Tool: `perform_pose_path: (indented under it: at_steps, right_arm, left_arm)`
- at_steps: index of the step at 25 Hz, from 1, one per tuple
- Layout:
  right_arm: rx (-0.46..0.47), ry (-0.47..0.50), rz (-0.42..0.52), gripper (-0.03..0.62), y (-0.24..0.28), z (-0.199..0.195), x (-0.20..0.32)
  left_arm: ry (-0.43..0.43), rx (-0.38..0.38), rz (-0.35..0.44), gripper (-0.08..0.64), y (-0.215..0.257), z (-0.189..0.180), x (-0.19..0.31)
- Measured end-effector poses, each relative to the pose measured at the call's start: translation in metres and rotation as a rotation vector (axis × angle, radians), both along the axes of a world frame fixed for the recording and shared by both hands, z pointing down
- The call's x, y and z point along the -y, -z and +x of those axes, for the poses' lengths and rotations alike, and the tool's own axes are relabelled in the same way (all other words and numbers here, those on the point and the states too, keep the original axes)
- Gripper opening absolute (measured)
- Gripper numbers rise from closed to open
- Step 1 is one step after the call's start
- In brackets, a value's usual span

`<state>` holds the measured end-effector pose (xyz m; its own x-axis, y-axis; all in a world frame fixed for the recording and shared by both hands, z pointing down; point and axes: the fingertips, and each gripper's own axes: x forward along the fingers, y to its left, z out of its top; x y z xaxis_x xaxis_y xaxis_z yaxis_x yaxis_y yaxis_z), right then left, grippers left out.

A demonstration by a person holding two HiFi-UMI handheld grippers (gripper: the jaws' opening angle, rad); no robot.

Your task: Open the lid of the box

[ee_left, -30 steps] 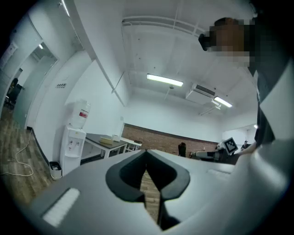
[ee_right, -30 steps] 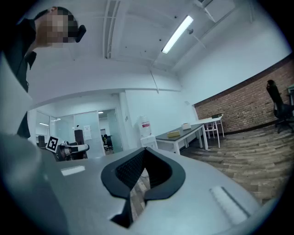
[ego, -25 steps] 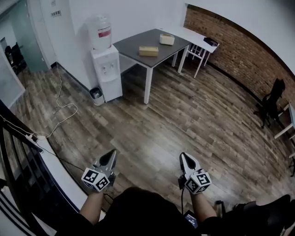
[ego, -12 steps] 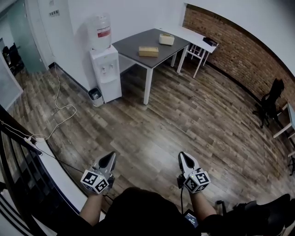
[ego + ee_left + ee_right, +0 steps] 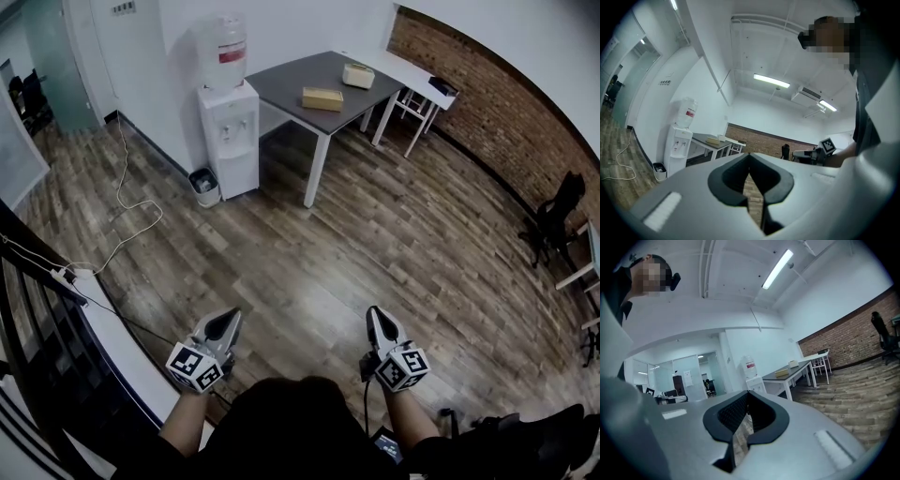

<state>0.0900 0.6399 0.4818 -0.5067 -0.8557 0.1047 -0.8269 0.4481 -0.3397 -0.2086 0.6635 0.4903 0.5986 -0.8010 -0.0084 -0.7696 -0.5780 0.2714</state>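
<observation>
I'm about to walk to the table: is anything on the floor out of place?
A white cable lies loose across the floor left of the water cooler, snaking to a power strip; possibly a trip hazard. Nothing else stands out.

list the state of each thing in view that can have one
left gripper, fingers shut, empty
right gripper, fingers shut, empty
tan box, flat on the grey table, lid looks shut
cream box, on the same table, lid too small to tell
water bottle, seated on the dispenser
floor cable, loose, lying in loops
</observation>
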Motion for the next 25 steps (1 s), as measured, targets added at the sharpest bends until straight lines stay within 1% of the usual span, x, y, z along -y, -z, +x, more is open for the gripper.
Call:
perform_pose_path:
  at_steps: [4, 7, 10, 14, 18, 22, 25]
  right_arm:
    - [-0.016, -0.005, -0.015, 0.003, -0.004, -0.007, 0.005]
    - [-0.013, -0.015, -0.025, 0.003, -0.009, 0.001, 0.02]
    - [0.004, -0.019, -0.018, 0.003, -0.012, 0.009, 0.042]
    - [-0.014, -0.006, 0.007, 0.003, -0.013, 0.023, 0.079]
    - [0.002, -0.001, 0.006, 0.003, -0.015, 0.037, 0.12]
    - [0.03, 0.02, -0.015, 0.003, -0.017, 0.05, 0.152]
    - [0.016, 0.03, -0.043, 0.003, -0.026, 0.064, 0.171]
  left_arm:
    - [0.023, -0.016, -0.038, 0.0, -0.011, -0.017, 0.009]
    - [0.024, -0.018, -0.044, 0.0, -0.013, -0.016, 0.024]
    - [0.033, -0.036, -0.043, 0.0, -0.014, -0.013, 0.047]
    - [0.064, -0.029, -0.017, 0.0, -0.006, 0.0, 0.085]
    - [0.088, -0.016, 0.007, 0.0, 0.002, 0.017, 0.12]
    - [0.109, -0.01, -0.009, 0.0, 0.0, 0.033, 0.154]
    - [0.13, -0.018, -0.027, 0.0, -0.004, 0.043, 0.178]
